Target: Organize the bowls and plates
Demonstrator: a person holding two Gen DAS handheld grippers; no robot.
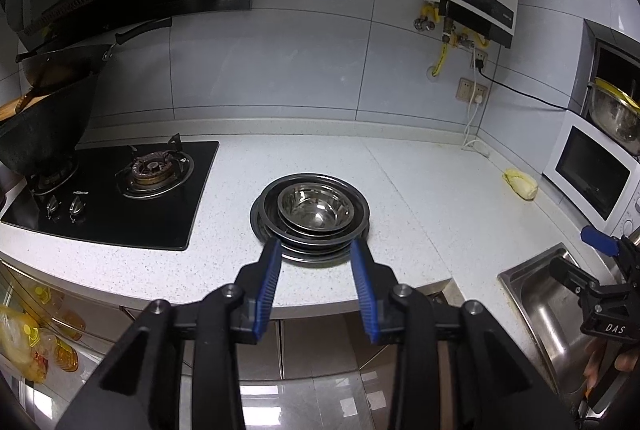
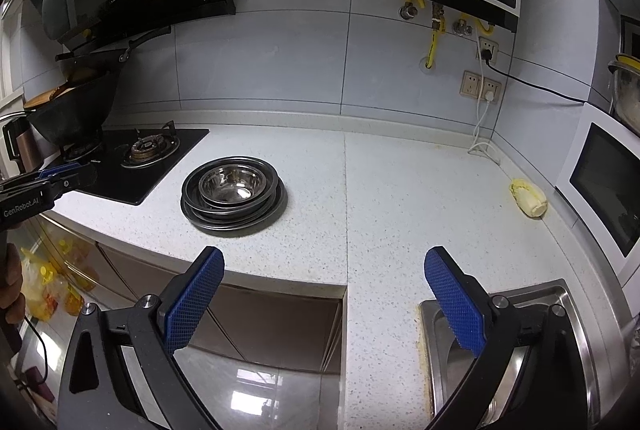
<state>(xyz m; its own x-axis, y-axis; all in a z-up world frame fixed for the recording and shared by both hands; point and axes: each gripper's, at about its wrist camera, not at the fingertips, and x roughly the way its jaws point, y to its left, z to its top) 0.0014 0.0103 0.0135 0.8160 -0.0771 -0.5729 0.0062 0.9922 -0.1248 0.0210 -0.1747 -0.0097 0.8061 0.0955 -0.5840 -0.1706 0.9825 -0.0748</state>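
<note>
Bare desk (image 2: 400, 190) between stacked bowls (image 2: 234, 192) and cabbage (image 2: 528, 203); gas hob (image 2: 136, 162) bounds the bowls' far side.

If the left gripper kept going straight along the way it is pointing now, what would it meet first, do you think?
Most likely the near rim of the stack of steel plates and bowls: the open left gripper frames it on the counter. Depth is unclear.
</note>
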